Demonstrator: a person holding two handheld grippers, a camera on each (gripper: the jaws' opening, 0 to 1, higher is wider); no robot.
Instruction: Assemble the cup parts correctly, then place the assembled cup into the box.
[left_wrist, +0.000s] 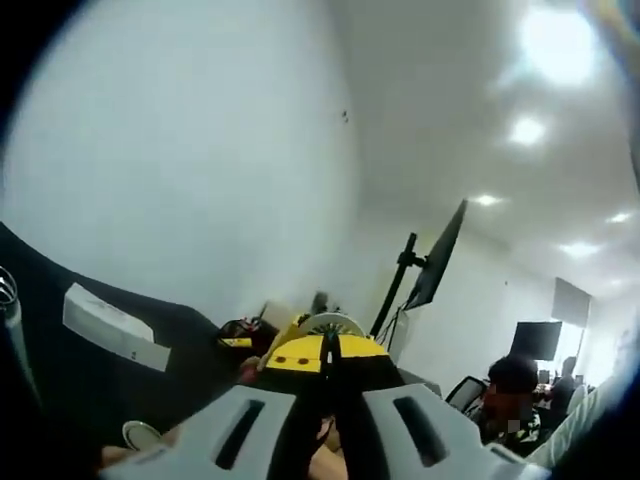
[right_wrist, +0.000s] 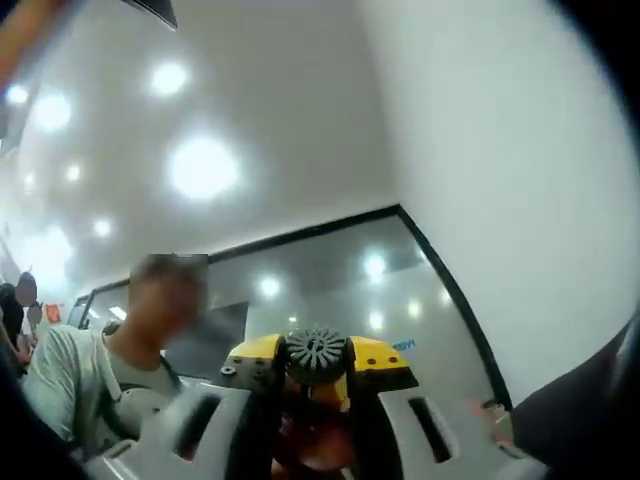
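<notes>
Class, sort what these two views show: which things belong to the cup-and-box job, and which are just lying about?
Job in hand:
white box
small round piece, perhaps a cup part
left gripper
right gripper

Just about:
monitor on its arm
seated person
person in grey shirt
ceiling lights

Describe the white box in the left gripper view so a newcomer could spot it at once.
Start at the dark table surface along the view's lower left, under the big white wall. The white box lies on it, left of the left gripper. It is the one long, pale rectangular block there.
</notes>
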